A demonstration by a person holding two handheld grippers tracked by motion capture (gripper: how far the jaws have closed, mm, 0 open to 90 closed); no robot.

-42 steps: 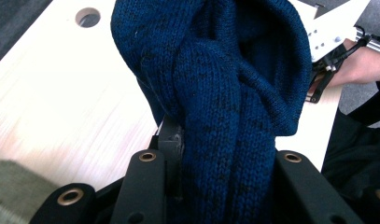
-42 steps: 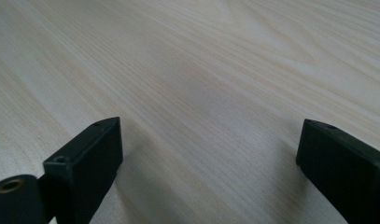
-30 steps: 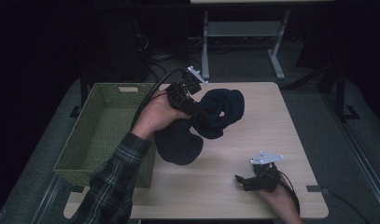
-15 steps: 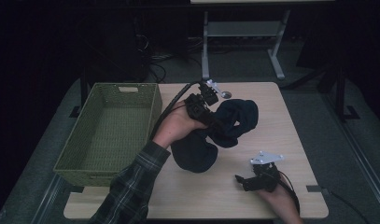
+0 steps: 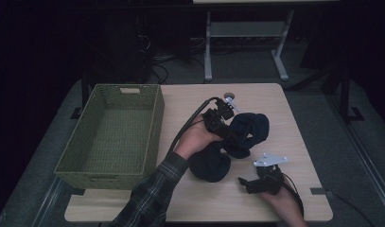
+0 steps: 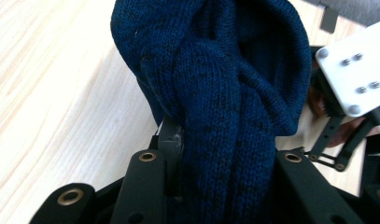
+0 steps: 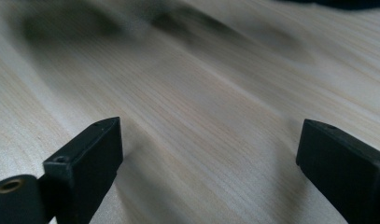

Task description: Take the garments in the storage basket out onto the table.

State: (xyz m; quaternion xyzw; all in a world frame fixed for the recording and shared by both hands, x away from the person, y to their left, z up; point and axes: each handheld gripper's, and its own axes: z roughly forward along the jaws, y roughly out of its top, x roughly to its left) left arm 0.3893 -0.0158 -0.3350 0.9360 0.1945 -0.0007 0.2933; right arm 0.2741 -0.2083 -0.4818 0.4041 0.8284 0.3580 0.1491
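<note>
Dark navy knitted garment [image 5: 237,137], ribbed weave, bunched and twisted into thick folds. One rolled fold is pinched between the jaws of the left claw [image 5: 232,137], as seen in the left gripper view [image 6: 229,107]. The rest sags onto the counter [image 5: 284,109] in two lumps, one right of centre, one nearer the front edge.
</note>
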